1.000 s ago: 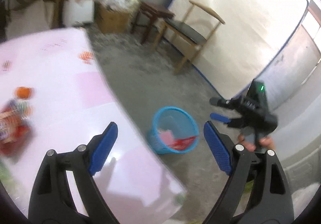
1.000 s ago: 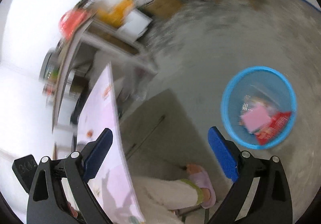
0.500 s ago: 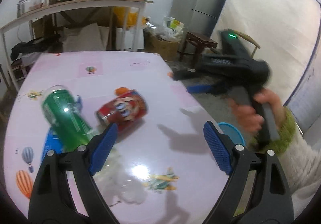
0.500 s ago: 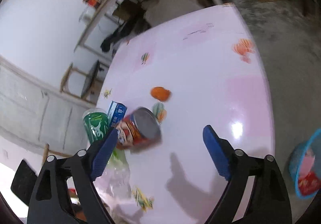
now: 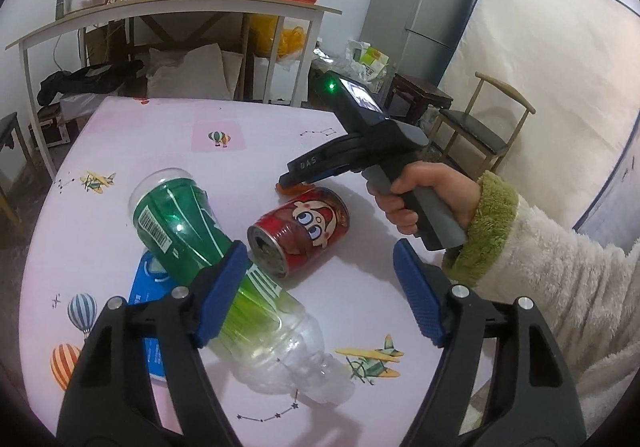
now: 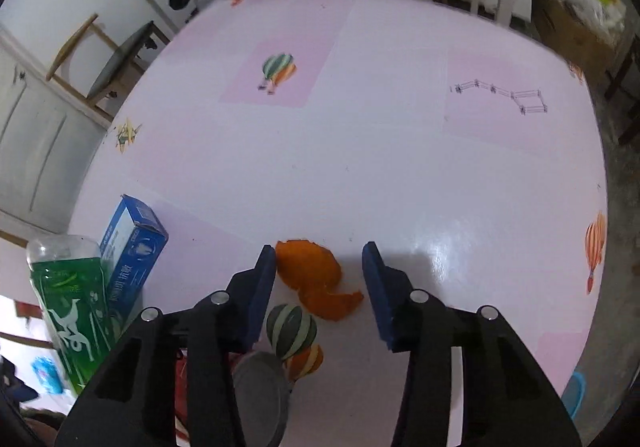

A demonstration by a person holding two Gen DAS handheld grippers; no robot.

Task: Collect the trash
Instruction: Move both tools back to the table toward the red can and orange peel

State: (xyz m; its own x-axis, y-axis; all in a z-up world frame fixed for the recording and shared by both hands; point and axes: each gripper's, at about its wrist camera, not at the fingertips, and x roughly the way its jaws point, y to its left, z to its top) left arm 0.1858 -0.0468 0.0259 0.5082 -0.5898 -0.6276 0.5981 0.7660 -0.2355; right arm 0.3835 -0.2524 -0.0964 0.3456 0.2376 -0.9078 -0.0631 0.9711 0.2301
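On the pink table point(image 5: 248, 151) a red can point(image 5: 300, 231) lies on its side against a green-labelled plastic bottle point(image 5: 192, 239), which rests on a blue box point(image 5: 148, 287). My left gripper point(image 5: 320, 293) hovers just short of them, its jaws closing with nothing pressed between them. A hand holds my right gripper point(image 5: 288, 183) pointed down behind the can. In the right wrist view an orange peel point(image 6: 316, 279) lies between the closing jaws of the right gripper point(image 6: 320, 279); the pads do not press it. The bottle point(image 6: 68, 299) and box point(image 6: 132, 247) lie to its left.
A blue trash bin point(image 6: 574, 395) shows past the table's right edge on the floor. Behind the table stand a shelf table with pots and jars point(image 5: 180, 7), a fridge point(image 5: 424, 7), a wooden chair point(image 5: 480, 127) and a leaning mattress point(image 5: 560, 87).
Both grippers swung from the blue bin on the floor to the table. The right gripper came down over the orange peel and its jaws narrowed; the left jaws narrowed slightly.
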